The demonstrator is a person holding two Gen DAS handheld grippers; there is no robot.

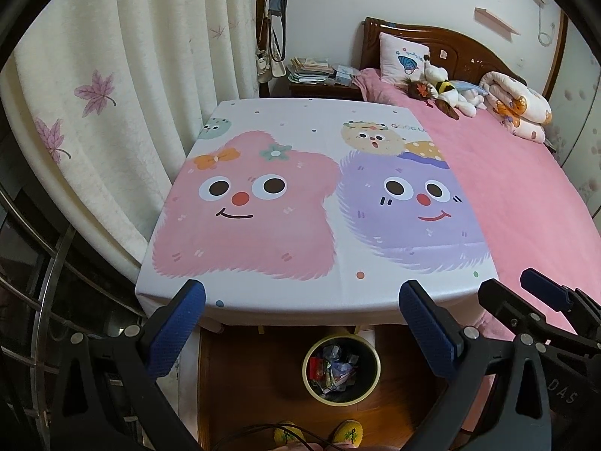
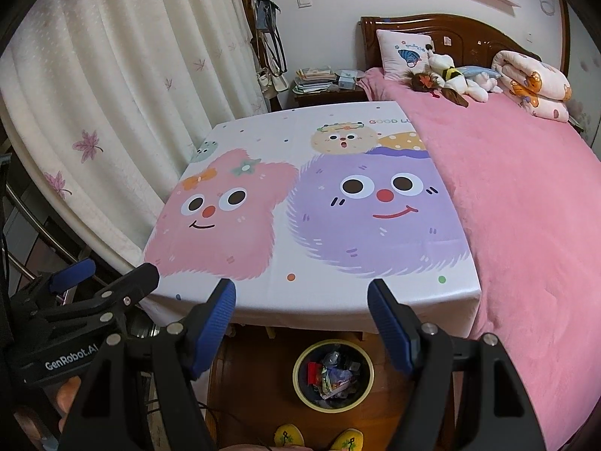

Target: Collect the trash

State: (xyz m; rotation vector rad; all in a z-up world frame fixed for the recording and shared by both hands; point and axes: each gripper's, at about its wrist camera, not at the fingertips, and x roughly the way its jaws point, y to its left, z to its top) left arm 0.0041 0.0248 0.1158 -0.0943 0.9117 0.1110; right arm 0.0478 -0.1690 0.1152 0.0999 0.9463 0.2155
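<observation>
Bin (image 1: 341, 367): lower centre, holds wrappers.
Table (image 1: 300, 293): no trash visible; collection apparently done.
Left gripper (image 1: 302, 300): jaws apart, empty.
Right gripper (image 2: 302, 297): likewise.

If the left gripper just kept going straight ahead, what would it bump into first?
Probably the cartoon tablecloth at the table's near edge: the open left gripper points there, holding nothing. Depth is hard to judge.
</observation>
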